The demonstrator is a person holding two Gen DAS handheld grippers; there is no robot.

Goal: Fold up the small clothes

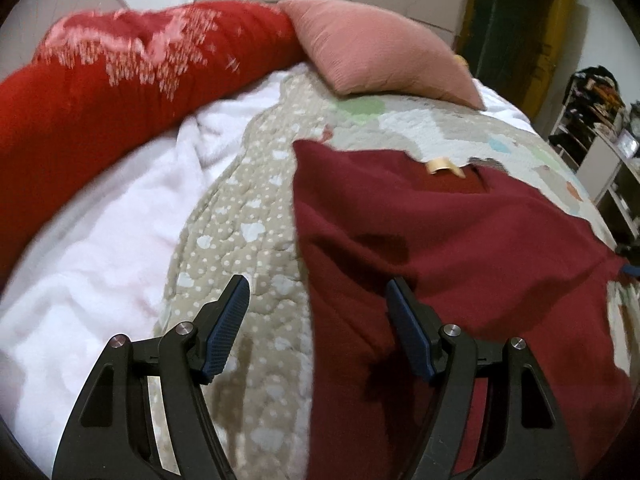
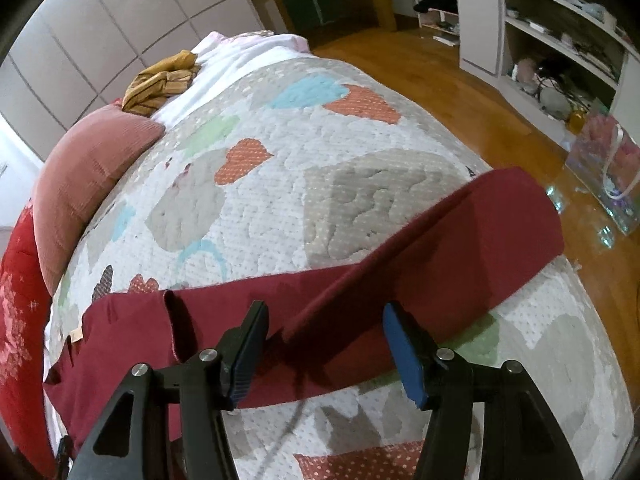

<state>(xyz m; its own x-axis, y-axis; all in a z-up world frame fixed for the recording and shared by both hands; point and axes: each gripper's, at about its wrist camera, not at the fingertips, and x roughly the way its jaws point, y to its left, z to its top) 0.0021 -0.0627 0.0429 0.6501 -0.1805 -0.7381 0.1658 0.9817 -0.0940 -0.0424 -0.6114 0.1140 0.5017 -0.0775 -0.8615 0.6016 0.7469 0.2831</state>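
A dark red garment (image 1: 460, 248) lies spread on the patchwork quilt (image 1: 248, 216), with a tan label (image 1: 442, 167) near its far edge. My left gripper (image 1: 318, 292) is open and empty above the garment's left edge. In the right wrist view the garment (image 2: 400, 280) lies across the quilt (image 2: 320, 152), one sleeve folded over and reaching the bed's right side. My right gripper (image 2: 324, 316) is open and empty just above that sleeve.
A pink pillow (image 1: 376, 52) and a bright red patterned duvet (image 1: 100, 80) lie at the bed's far side, beside a white blanket (image 1: 104, 240). A mustard striped garment (image 2: 160, 82) lies near the pillow (image 2: 84, 168). Wooden floor, white shelves (image 2: 540, 32) and a bag (image 2: 604, 168) are to the right.
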